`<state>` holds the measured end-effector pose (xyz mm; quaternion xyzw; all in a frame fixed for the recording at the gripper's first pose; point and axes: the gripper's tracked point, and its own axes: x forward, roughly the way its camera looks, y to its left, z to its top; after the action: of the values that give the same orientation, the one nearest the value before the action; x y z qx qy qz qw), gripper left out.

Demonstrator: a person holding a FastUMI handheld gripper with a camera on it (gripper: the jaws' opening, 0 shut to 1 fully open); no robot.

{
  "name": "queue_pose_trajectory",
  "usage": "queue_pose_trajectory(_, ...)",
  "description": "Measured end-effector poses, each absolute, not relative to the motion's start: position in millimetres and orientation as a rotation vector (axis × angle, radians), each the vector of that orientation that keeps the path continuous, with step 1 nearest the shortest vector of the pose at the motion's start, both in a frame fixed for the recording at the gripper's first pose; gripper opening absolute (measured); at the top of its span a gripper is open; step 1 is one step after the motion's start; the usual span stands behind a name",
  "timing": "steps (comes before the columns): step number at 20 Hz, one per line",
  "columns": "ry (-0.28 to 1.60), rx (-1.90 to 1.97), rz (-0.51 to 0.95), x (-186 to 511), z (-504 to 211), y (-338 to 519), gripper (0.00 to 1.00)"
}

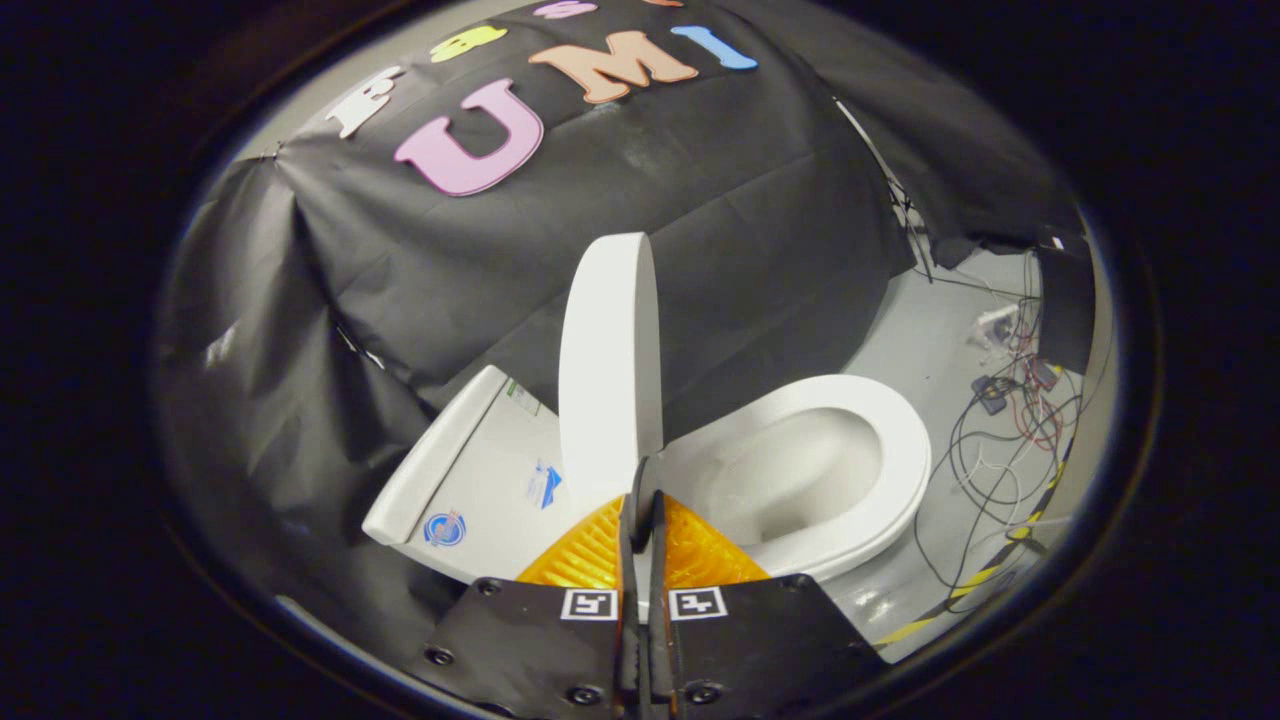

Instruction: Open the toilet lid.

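Observation:
The white toilet lid [608, 360] stands raised, nearly upright, between the tank [470, 470] and the open seat ring [880, 440]. The bowl [790, 480] lies uncovered inside the ring. My gripper [641, 480] is shut, its fingers [628, 520] pressed close together with only a thin slit between them. The fingertips rest against the near rim of the raised lid, where lid and seat meet. I cannot make out any part of the lid held between the fingers.
Black cloth walls the booth behind and beside the toilet. Loose cables [1000, 440] and small electronics lie on the grey floor [930, 340] beyond the seat. A yellow-black striped tape [1010, 560] runs along the floor's edge.

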<state>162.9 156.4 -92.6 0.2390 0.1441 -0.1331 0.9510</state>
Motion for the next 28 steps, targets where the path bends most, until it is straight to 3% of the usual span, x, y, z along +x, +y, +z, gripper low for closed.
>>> queue_pose_trajectory(28, 0.322, 0.234, -0.166, 199.2, -65.9, 255.3, 0.05)
